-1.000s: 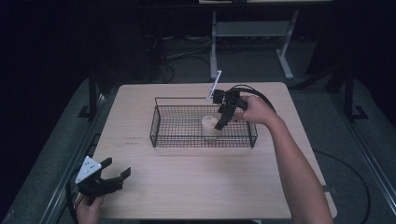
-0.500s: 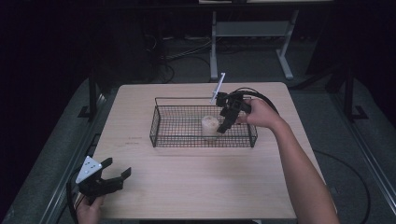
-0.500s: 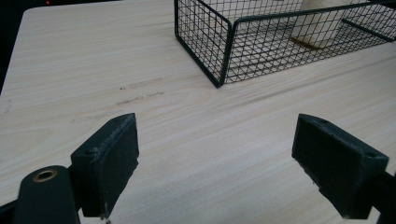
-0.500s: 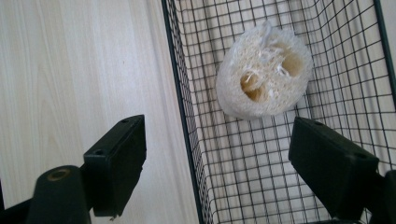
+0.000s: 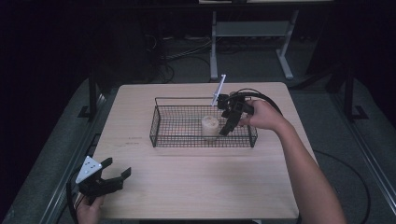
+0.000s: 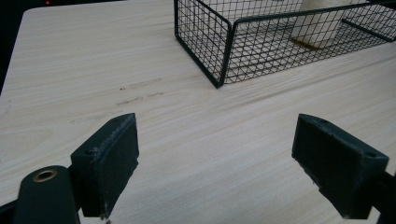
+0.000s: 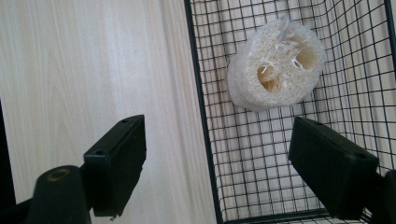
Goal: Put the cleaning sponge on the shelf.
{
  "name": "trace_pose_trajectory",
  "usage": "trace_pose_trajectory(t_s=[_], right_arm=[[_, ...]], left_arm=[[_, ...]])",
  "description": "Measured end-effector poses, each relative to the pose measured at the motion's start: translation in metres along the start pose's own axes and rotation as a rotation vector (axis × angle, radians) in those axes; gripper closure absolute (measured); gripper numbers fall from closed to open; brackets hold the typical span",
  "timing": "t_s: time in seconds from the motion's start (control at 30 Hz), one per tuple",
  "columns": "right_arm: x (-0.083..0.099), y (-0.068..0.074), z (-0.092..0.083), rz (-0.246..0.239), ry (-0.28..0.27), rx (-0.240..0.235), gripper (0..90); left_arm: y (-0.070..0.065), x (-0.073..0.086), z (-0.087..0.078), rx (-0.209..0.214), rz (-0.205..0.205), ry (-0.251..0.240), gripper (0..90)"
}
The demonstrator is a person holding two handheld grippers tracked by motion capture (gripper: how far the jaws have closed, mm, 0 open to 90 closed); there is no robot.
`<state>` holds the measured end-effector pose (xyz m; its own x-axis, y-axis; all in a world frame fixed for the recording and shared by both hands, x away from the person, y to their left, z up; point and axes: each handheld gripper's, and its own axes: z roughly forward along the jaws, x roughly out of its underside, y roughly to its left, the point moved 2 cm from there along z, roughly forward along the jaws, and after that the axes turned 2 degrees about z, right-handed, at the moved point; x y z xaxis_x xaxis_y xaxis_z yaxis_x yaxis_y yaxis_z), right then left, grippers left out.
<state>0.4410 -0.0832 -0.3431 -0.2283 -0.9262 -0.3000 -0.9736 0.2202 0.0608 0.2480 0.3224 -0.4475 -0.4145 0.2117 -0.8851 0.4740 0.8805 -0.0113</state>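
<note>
A pale loofah piece [image 5: 210, 126] [image 7: 275, 70] stands upright inside a black wire basket [image 5: 161, 122] [image 7: 198, 93] on the wooden table [image 5: 196, 182]. My right gripper [image 5: 227, 127] [image 7: 217, 168] hangs open above the basket's right part, just right of the loofah, and holds nothing; one of its jaws is over the table outside the basket's wall, the other over the basket floor. My left gripper [image 5: 116, 171] [image 6: 215, 163] rests open and empty at the table's near left corner, facing the basket [image 6: 219, 42] and the loofah [image 6: 315, 25].
A person's right arm [image 5: 299, 158] reaches across the table's right side. A white-legged stand [image 5: 247, 32] and cables lie on the dark floor beyond the table. Bare wood [image 6: 196, 130] lies between my left gripper and the basket.
My right gripper has lifted off the loofah and drawn back slightly toward the basket's right end; the loofah stays in the basket. The left gripper has not moved.
</note>
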Motion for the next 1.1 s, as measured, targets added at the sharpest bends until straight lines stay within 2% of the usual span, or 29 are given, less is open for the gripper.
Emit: trace_pose_trajectory(t_s=[0.4, 0.77, 0.9, 1.1], right_arm=[[0.014, 0.017, 0.001, -0.019, -0.004, -0.001, 18.7], [0.029, 0.028, 0.002, -0.012, -0.006, -0.003, 18.6], [0.034, 0.031, 0.006, -0.009, 0.009, 0.0, 18.6], [0.04, 0.035, 0.011, -0.003, 0.004, -0.009, 18.6]], left_arm=[[-0.001, 0.0, 0.001, 0.001, 0.003, 0.001, 13.9], [-0.001, 0.0, 0.001, 0.002, 0.006, 0.001, 14.0], [-0.002, 0.0, 0.001, 0.003, 0.009, 0.001, 13.9], [-0.002, 0.0, 0.001, 0.001, 0.006, 0.003, 14.0]])
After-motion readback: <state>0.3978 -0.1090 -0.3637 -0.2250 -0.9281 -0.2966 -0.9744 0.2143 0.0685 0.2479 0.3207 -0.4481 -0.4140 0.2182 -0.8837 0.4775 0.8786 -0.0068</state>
